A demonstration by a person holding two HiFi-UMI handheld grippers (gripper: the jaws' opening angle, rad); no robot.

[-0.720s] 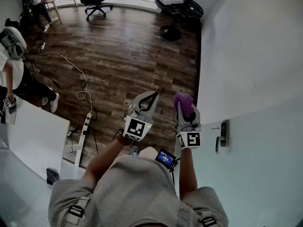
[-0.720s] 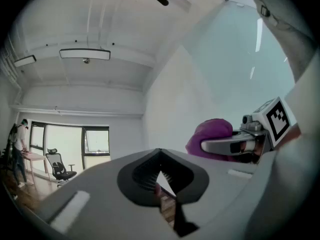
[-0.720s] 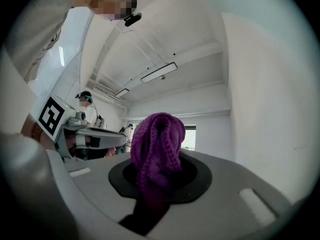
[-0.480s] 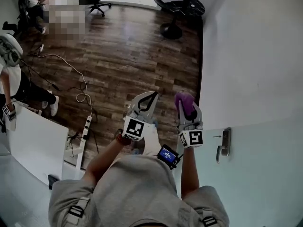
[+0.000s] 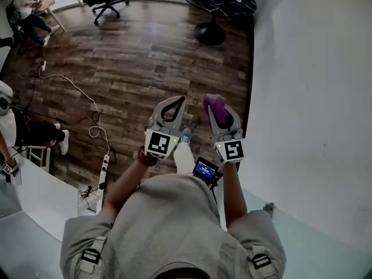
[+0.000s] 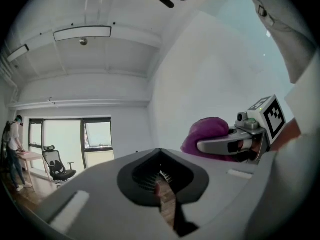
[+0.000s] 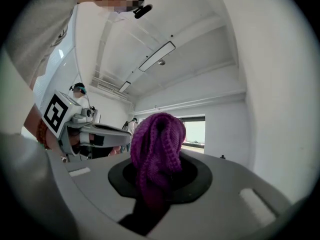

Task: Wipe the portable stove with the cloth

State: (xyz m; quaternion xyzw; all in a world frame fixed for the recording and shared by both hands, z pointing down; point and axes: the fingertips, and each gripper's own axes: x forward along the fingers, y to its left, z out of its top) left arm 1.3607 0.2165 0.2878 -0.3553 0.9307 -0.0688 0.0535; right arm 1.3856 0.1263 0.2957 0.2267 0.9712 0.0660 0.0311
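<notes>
While the person stands with both tools level at mid-frame in the head view, the right gripper [image 5: 218, 114] is clamped on the cloth [image 5: 213, 103], a bunched purple knit bulging past its jaws, and the left gripper [image 5: 174, 103] beside it is closed on nothing; wiping hasn't begun, I'd judge. I can make out no stove; the next move calls for finding it, perhaps across the wood floor [image 5: 133, 57] at the dark round table [image 5: 241, 7], upper centre.

Bunched purple cloth [image 7: 158, 151] in right gripper [image 5: 220, 116]
</notes>
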